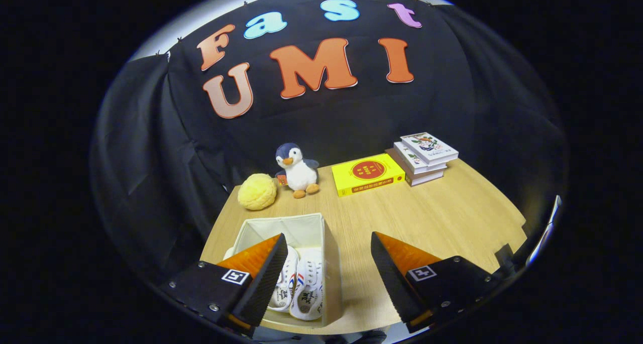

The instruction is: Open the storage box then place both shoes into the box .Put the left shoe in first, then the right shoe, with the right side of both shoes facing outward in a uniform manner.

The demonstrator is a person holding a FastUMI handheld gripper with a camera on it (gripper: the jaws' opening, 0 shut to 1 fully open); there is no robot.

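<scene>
Shoes (pixel 300 283) side-by-side in box (pixel 329 263), toes twd tongs (pixel 326 273), spread, empty.

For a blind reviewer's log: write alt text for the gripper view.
Two white shoes lie side by side inside an open white storage box on a wooden table, with the open, empty gripper above them. Beyond stand a yellow plush ball, a toy penguin, a yellow book and a stack of books.

One open storage box (pixel 321 233) holds two white shoes, the left-hand shoe (pixel 285 283) and the right-hand shoe (pixel 309 289). Beyond the box are one yellow fuzzy ball (pixel 257 192), one plush penguin (pixel 297 169) and one yellow book (pixel 367 174). Beside that book is one stack of three books (pixel 424 157).

The gripper (pixel 326 278) has two fingers, spread wide apart and clasping nothing.
</scene>
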